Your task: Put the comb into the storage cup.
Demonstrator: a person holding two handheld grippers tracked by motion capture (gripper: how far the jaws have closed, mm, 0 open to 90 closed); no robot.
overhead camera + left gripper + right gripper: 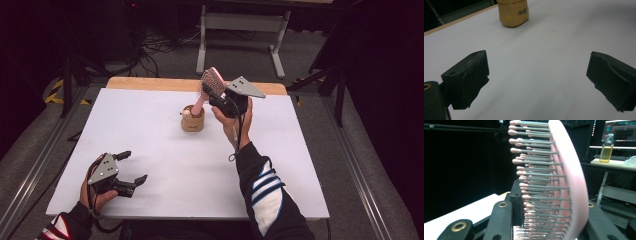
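Observation:
A pink hairbrush [212,80] with metal bristles is held up over the far middle of the white table [150,130]. My right gripper [216,93] is shut on its head. The pink handle slants down to the mouth of a tan holder cup [192,120]; I cannot tell how deep it goes. In the right gripper view the brush [566,182] stands between the black jaws of the right gripper [554,220], bristles pointing left. My left gripper [134,167] rests open near the table's front left corner. In the left gripper view the left gripper [536,77] has bare table between its jaws, with the cup [513,12] far ahead.
A small round object [186,113] sits in the cup beside the handle. Beyond the table's wooden far edge [150,83] are a metal stand [240,30] and floor cables. A bottle [606,150] stands on a distant desk in the right gripper view.

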